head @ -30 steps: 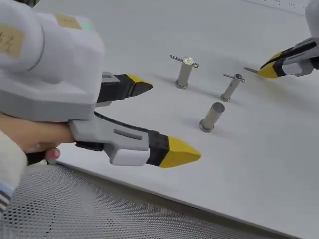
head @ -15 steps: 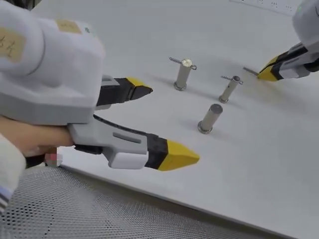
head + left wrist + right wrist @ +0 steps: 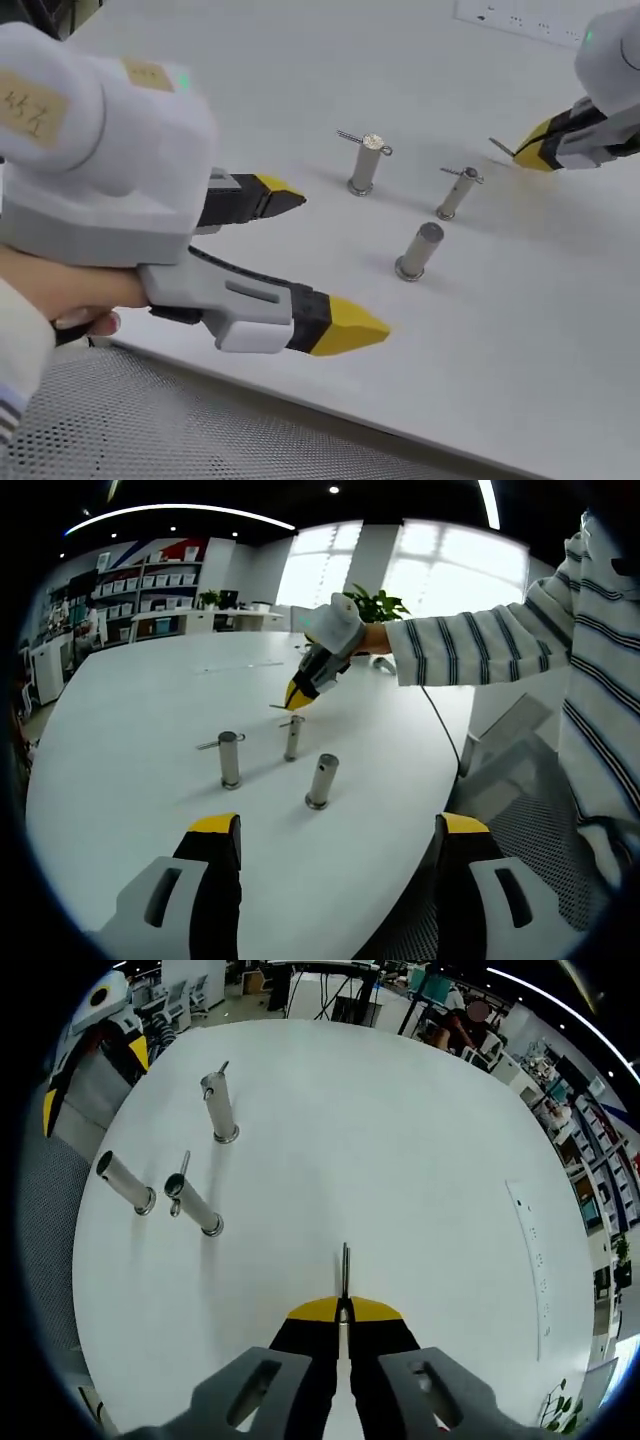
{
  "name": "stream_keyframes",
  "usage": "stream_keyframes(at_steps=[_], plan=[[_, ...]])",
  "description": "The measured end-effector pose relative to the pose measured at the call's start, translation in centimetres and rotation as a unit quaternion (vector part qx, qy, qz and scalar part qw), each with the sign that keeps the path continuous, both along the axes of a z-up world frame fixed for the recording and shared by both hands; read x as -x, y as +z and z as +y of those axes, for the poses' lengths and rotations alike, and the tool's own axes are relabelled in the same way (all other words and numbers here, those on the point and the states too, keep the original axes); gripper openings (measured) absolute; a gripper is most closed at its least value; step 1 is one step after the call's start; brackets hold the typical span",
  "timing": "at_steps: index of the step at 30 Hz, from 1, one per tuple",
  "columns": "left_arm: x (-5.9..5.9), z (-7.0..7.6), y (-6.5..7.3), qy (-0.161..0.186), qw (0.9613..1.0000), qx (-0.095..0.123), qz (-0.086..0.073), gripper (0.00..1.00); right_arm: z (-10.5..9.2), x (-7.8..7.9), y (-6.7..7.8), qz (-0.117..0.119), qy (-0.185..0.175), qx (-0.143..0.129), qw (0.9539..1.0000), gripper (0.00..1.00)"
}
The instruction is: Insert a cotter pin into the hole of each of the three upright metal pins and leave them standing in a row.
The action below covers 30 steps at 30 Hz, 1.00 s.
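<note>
Upper right: right gripper (image 3: 528, 155) pinched shut on cotter pin (image 3: 345, 1265). Lower left: left gripper (image 3: 343, 262) wide open, empty. Could topple bare metal pin (image 3: 420, 250) if thrust in skewed.

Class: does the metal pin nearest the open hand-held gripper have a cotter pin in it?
Empty: the nearest metal pin is bare on top, unlike the two farther pins; the right hand-held gripper holds a cotter pin.

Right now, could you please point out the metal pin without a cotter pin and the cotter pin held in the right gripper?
bare metal pin (image 3: 420, 250), head view, middle of its shaft.
held cotter pin (image 3: 345, 1272), right gripper view, middle of the part that sticks out.
</note>
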<state>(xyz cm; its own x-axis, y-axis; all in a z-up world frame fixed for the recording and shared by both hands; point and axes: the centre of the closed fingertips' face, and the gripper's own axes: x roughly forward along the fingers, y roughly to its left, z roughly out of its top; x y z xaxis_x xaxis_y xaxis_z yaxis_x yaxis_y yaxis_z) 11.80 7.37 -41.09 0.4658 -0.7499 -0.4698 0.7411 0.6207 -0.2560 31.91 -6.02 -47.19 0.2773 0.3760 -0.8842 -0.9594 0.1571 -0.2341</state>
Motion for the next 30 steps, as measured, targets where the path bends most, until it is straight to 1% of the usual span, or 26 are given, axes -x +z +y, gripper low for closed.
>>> stream_keyframes(at_steps=[4,6,8,11,12,13,14,16,18,20,21,24,27,30], plan=[[-0.1,0.2,0.0,0.003,1.0000,0.000,0.000,0.77,0.1,0.7,1.1,-0.011,0.010,-0.010,0.9998,0.00],[-0.2,0.1,0.1,0.004,1.0000,0.004,0.001,0.77,0.2,0.7,1.6,-0.019,0.014,-0.014,0.9996,0.00],[-0.3,0.1,0.3,0.007,1.0000,0.007,0.000,0.77,0.3,0.9,2.2,-0.030,0.021,-0.017,0.9992,0.00],[-0.6,0.0,0.5,0.015,0.9998,0.012,0.001,0.77,0.5,1.0,3.5,-0.056,0.031,-0.029,0.9975,0.00],[-0.7,0.0,0.6,0.017,0.9997,0.015,0.001,0.76,0.4,1.1,3.9,-0.060,0.031,-0.033,0.9972,0.00],[-0.8,0.0,0.7,0.019,0.9997,0.018,0.003,0.75,0.4,0.7,3.9,-0.062,0.032,-0.038,0.9968,0.00],[-0.9,0.0,0.8,0.023,0.9994,0.024,0.005,0.75,0.3,0.4,4.3,-0.070,0.032,-0.042,0.9961,0.00],[-1.2,-0.1,1.0,0.027,0.9992,0.030,0.006,0.75,0.3,0.5,5.0,-0.083,0.036,-0.045,0.9949,0.00],[-1.5,-0.2,1.2,0.032,0.9988,0.037,0.006,0.71,0.2,0.8,5.7,-0.091,0.038,-0.052,0.9938,0.00],[-1.8,-0.3,1.5,0.038,0.9981,0.048,0.009,0.70,0.1,1.1,6.3,-0.103,0.041,-0.056,0.9923,0.00],[-1.9,-0.3,1.5,0.039,0.9980,0.049,0.010,0.70,0.2,1.3,6.5,-0.105,0.044,-0.056,0.9918,0.00],[-2.4,-0.6,1.7,0.044,0.9972,0.058,0.013,0.68,0.5,2.5,7.5,-0.122,0.054,-0.061,0.9892,0.00],[-3.0,-1.0,2.3,0.046,0.9960,0.075,0.015,0.64,0.7,3.5,8.0,-0.134,0.064,-0.064,0.9869,0.00],[-3.5,-1.4,2.8,0.047,0.9951,0.085,0.018,0.62,1.0,4.6,8.4,-0.145,0.073,-0.065,0.9846,0.00]])
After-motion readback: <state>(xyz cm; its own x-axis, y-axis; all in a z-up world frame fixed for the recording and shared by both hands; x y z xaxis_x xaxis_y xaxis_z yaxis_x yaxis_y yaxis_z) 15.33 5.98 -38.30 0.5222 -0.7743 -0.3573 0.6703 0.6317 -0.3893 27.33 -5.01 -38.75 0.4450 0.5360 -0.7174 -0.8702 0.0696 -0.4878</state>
